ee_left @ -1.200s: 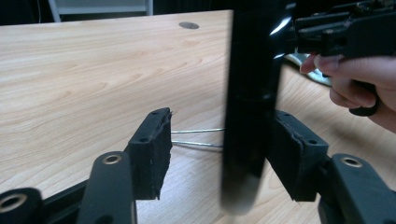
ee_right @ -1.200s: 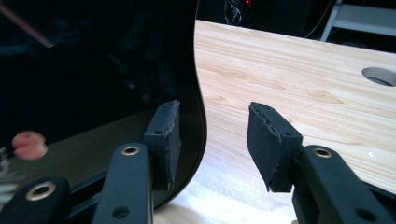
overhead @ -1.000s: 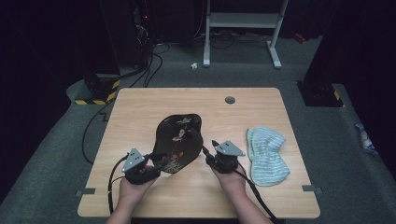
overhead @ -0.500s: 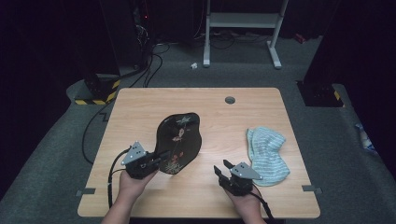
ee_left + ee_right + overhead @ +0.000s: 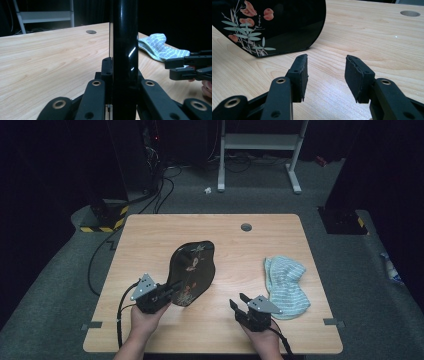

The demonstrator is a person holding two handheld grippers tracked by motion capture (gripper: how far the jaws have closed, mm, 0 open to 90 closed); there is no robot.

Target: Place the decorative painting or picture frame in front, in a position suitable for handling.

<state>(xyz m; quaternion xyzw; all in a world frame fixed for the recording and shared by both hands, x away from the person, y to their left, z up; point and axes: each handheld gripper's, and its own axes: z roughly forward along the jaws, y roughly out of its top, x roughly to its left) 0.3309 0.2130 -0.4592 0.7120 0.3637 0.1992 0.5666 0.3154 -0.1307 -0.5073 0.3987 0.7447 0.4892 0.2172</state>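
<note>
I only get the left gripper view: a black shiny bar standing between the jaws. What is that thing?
Observer: It is a black tray seen edge-on. The high view shows its face, painted with leaves and orange flowers.
Operator: Is it lying on the table?
Observer: No, it is tilted up on one edge on the table, with the left gripper clamped on its near rim.
Operator: I see another gripper at the right. Is it holding anything?
Observer: No. The right gripper is open, jaws apart with bare wood between them, short of the tray.
Operator: And that blue thing?
Observer: A striped cloth, lying crumpled near the table's right edge, just beyond the right gripper.
</note>
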